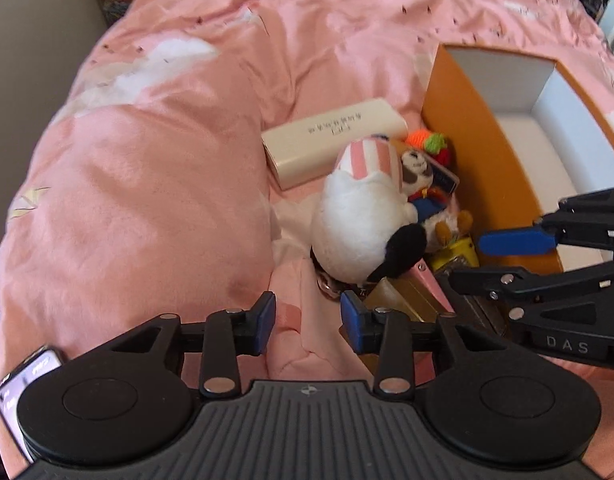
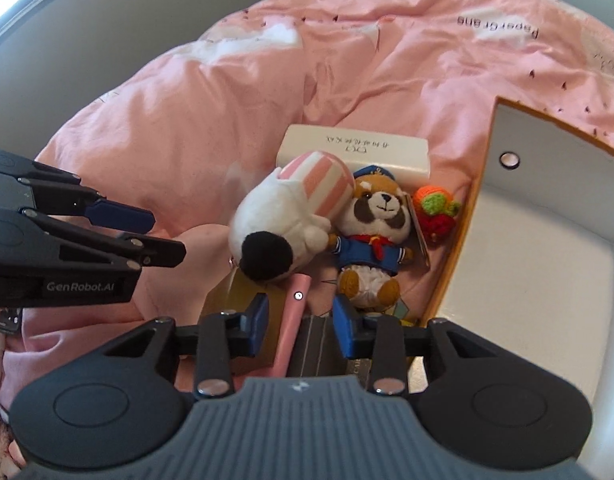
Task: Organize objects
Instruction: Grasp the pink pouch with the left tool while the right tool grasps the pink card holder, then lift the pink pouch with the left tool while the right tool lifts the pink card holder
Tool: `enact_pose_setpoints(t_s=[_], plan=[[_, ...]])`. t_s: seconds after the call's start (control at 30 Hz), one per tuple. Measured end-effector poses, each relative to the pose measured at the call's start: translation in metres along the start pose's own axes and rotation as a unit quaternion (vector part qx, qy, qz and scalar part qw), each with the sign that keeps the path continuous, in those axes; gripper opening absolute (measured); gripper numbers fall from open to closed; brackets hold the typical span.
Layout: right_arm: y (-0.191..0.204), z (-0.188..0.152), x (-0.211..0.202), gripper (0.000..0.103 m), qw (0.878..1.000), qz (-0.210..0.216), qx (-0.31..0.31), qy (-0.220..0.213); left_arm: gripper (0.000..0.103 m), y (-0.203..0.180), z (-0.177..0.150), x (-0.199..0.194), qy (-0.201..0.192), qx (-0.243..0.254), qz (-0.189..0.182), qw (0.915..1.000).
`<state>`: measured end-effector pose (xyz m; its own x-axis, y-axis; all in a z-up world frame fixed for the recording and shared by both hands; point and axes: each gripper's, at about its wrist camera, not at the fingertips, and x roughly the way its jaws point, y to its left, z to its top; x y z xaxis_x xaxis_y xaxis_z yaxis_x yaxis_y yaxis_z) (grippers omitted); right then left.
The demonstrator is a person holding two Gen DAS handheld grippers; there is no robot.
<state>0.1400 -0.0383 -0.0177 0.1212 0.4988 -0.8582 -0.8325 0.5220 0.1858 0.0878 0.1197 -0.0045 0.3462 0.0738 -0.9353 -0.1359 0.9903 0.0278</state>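
Note:
A heap of objects lies on the pink bedding beside an orange box with a white inside. The heap holds a white plush with pink stripes, a raccoon plush in a blue sailor suit, a cream rectangular box, a crocheted orange, green and red toy, and a pink flat case on tan packages. My left gripper is open and empty just before the white plush. My right gripper is open, hovering over the pink case.
The pink duvet bulges high on the left. A phone shows at the lower left of the left wrist view. A grey wall borders the bed on the left.

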Motion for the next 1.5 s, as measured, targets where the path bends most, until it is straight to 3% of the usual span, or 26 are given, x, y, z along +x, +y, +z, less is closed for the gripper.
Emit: enact_pose_setpoints(t_s=[0.23, 0.43, 0.5, 0.57, 0.63, 0.67, 0.7, 0.77, 1.1, 1.33, 1.4, 1.5], plan=[[-0.008, 0.024, 0.029, 0.037, 0.998, 0.036, 0.015, 0.045, 0.049, 0.010, 0.014, 0.037, 0.088, 0.018, -0.019, 0.9958], [-0.012, 0.031, 0.052, 0.037, 0.994, 0.048, 0.032, 0.089, 0.057, 0.014, 0.015, 0.052, 0.112, 0.004, -0.036, 0.9931], [-0.015, 0.034, 0.056, 0.036, 0.993, 0.052, 0.041, 0.095, 0.056, 0.014, 0.014, 0.053, 0.100, -0.006, -0.030, 0.9945], [-0.017, 0.036, 0.061, 0.036, 0.992, 0.055, 0.049, 0.098, 0.040, 0.012, 0.011, 0.052, 0.090, -0.004, -0.015, 0.9959], [-0.017, 0.038, 0.065, 0.035, 0.992, 0.049, 0.049, 0.101, 0.036, 0.012, 0.006, 0.047, 0.076, -0.007, -0.006, 0.9971], [-0.016, 0.039, 0.066, 0.033, 0.992, 0.046, 0.047, 0.103, 0.035, 0.012, 0.002, 0.045, 0.067, -0.010, -0.005, 0.9977], [-0.016, 0.038, 0.066, 0.021, 0.992, 0.045, 0.046, 0.106, 0.034, 0.011, -0.002, 0.042, 0.057, -0.012, -0.003, 0.9983], [-0.014, 0.036, 0.063, 0.018, 0.992, 0.043, 0.044, 0.110, 0.031, 0.008, -0.007, 0.036, 0.038, -0.016, -0.001, 0.9991], [-0.018, 0.021, 0.012, 0.013, 0.994, 0.062, 0.075, 0.051, 0.027, -0.002, -0.022, -0.013, -0.060, -0.024, 0.041, 0.9971], [-0.004, 0.026, -0.028, 0.013, 0.997, 0.037, 0.068, -0.024, 0.026, -0.009, -0.020, -0.053, -0.150, -0.015, 0.107, 0.9828], [-0.001, 0.030, -0.038, 0.013, 0.997, 0.032, 0.060, -0.042, 0.026, -0.010, -0.018, -0.057, -0.158, -0.014, 0.107, 0.9816], [-0.003, 0.036, -0.032, 0.012, 0.996, 0.036, 0.067, -0.044, 0.026, -0.013, -0.017, -0.050, -0.151, -0.021, 0.072, 0.9858]])
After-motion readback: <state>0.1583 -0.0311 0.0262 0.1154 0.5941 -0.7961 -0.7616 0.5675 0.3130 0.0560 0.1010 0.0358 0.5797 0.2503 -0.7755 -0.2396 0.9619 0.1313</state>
